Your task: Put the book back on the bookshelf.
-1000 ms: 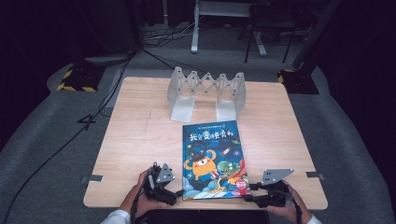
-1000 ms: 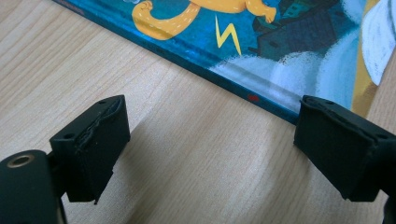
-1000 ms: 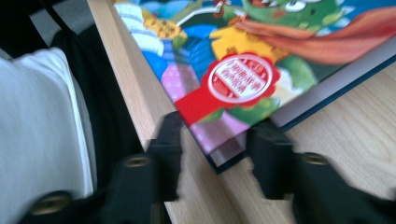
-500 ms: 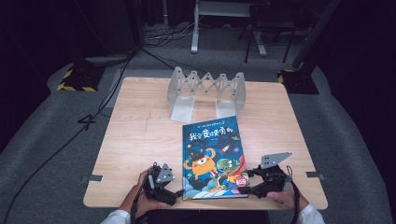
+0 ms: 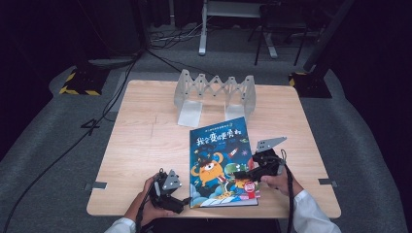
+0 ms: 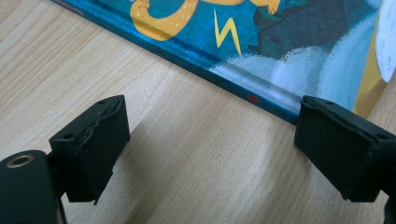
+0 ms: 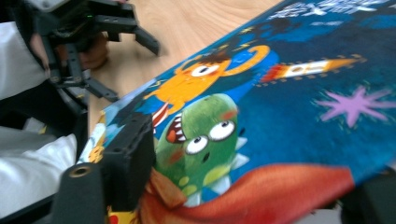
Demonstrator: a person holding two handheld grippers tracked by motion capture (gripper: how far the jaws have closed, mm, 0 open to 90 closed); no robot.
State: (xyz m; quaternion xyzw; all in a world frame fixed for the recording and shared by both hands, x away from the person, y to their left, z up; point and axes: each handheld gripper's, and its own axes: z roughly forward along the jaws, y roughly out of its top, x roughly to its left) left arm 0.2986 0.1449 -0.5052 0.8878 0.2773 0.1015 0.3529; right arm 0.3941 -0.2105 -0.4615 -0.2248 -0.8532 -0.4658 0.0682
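Book (image 5: 222, 162) flat on the counter (image 5: 141, 145), cover up, long axis running from my near edge toward the folding rack (image 5: 216, 94) at the far side. Near short edge sits close to the counter's front edge.

Right gripper (image 5: 252, 171) is the one at work: it has come in over the book's right long edge, near the lower right corner. Its fingers (image 7: 128, 156) have just been opening; in the right gripper view one finger lies over the cover by the green monster while the other sits low at the right, under or beyond the edge. So the cover edge is between them, but I judge the pads are not pressing on it. Picture is blurred, so I can't swear to contact.

Left gripper (image 5: 167, 191) rests on bare wood just left of the book's lower left corner, fingers (image 6: 93, 144) wide apart, nothing between them. In the left gripper view the book's spine edge crosses diagonally just ahead of the tips, one tip about touching it.

Room: wide bare wood to the left of the book, a narrower strip on the right, the rack well beyond the far edge. Lifting or opening from the right edge looks unobstructed; only the near counter edge is tight
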